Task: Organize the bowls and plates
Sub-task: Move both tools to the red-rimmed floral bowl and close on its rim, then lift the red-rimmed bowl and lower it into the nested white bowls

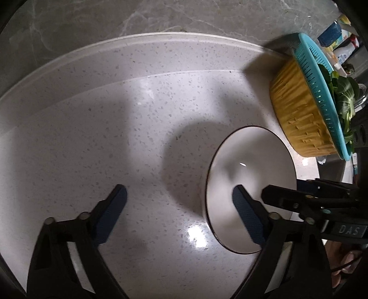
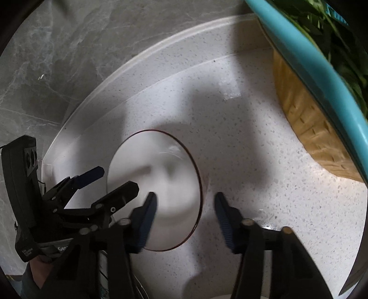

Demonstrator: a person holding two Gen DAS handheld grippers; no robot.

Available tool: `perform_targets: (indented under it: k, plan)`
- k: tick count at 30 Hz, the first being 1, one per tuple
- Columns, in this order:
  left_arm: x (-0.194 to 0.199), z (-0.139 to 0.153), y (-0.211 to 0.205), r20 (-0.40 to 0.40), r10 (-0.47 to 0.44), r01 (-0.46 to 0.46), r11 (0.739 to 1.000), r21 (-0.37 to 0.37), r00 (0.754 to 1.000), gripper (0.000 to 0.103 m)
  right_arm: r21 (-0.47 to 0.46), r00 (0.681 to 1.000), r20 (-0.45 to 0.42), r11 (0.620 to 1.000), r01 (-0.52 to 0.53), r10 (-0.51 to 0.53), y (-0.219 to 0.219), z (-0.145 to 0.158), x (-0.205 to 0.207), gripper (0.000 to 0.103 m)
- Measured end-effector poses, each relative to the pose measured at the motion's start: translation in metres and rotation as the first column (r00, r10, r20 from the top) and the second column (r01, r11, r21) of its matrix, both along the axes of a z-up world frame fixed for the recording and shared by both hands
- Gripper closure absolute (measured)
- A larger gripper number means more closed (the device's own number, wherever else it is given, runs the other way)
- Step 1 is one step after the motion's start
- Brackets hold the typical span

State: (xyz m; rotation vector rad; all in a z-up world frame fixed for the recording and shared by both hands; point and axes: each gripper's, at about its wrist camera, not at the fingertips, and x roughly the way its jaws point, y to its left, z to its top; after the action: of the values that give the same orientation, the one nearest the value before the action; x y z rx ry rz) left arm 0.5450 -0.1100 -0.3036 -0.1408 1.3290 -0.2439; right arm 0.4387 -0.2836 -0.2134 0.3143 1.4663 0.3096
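On the left of the left wrist view lies bare speckled white counter (image 1: 142, 119), with a grey marbled wall (image 1: 92, 20) behind its raised back edge. The left gripper (image 1: 179, 195) hangs over this counter, pointing steeply down, its jaws wide apart and holding nothing. Its left pad is over bare counter; its right pad overlaps the left rim of the bowl (image 1: 250, 165). Whether that pad touches the rim cannot be told.

The bowl is white with a thin dark rim and sits upright on the counter, between the two grippers and near a yellow basket (image 1: 301, 110). A teal colander (image 1: 322, 92) of leafy greens (image 1: 345, 92) rests in that basket, to the right of the bowl.

In the right wrist view the right gripper (image 2: 185, 202) straddles the right rim of the bowl (image 2: 147, 165): one pad lies over the inside, the other over the counter (image 2: 264, 184) outside. The jaws are partly apart, not pressing on the rim. The left gripper (image 2: 115, 179) shows at the bowl's far-left edge.
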Motion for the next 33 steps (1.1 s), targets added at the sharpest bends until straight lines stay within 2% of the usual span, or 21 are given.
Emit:
perform_targets:
  k: [2,4,6,9,11,13,18,21,28,33]
  plan:
    - [0.001,-0.002,-0.003,-0.004,-0.011,0.011,1.0,-0.008,1.0,0.032,0.005,1.0,0.008,1.0,-0.011,0.011,0.001,-0.003,0.002,0.053]
    - [0.001,-0.004,-0.004,-0.015,-0.011,0.011,1.0,-0.019,1.0,0.06,0.012,1.0,-0.001,1.0,0.002,-0.002,0.0,-0.006,0.003,0.055]
    - [0.001,-0.007,-0.005,-0.026,-0.01,0.009,0.999,-0.031,1.0,0.072,0.021,1.0,-0.006,1.0,0.016,-0.015,0.0,-0.009,0.005,0.067]
    - [-0.001,-0.01,-0.006,-0.037,-0.014,0.013,0.999,-0.035,0.999,0.076,0.015,1.0,-0.005,1.0,0.017,-0.017,0.0,-0.013,0.008,0.082]
    - [-0.001,-0.012,-0.007,-0.044,-0.014,0.013,0.999,-0.042,0.999,0.08,0.018,1.0,-0.009,1.0,0.02,-0.02,-0.005,-0.013,0.009,0.088]
    - [-0.002,-0.011,-0.009,-0.041,-0.021,0.019,0.999,-0.047,0.999,0.088,0.027,1.0,-0.011,0.999,0.024,-0.024,-0.006,-0.014,0.009,0.088]
    - [-0.003,-0.002,-0.02,-0.026,-0.042,0.041,0.999,-0.027,0.999,0.089,0.009,1.0,0.001,1.0,0.006,-0.006,-0.004,-0.012,0.009,0.09]
    - [-0.004,-0.003,-0.019,-0.043,-0.029,0.027,0.998,-0.058,0.999,0.089,0.015,1.0,-0.005,1.0,0.01,-0.01,-0.005,-0.014,0.009,0.09]
    - [-0.006,0.003,-0.019,-0.058,-0.025,0.02,0.997,-0.075,0.998,0.088,0.022,1.0,-0.013,1.0,0.015,-0.015,-0.011,-0.01,0.005,0.09]
    - [-0.012,0.021,-0.023,-0.054,-0.027,0.022,0.995,-0.097,0.998,0.089,0.028,1.0,0.001,0.999,0.02,-0.021,-0.017,0.002,0.001,0.09]
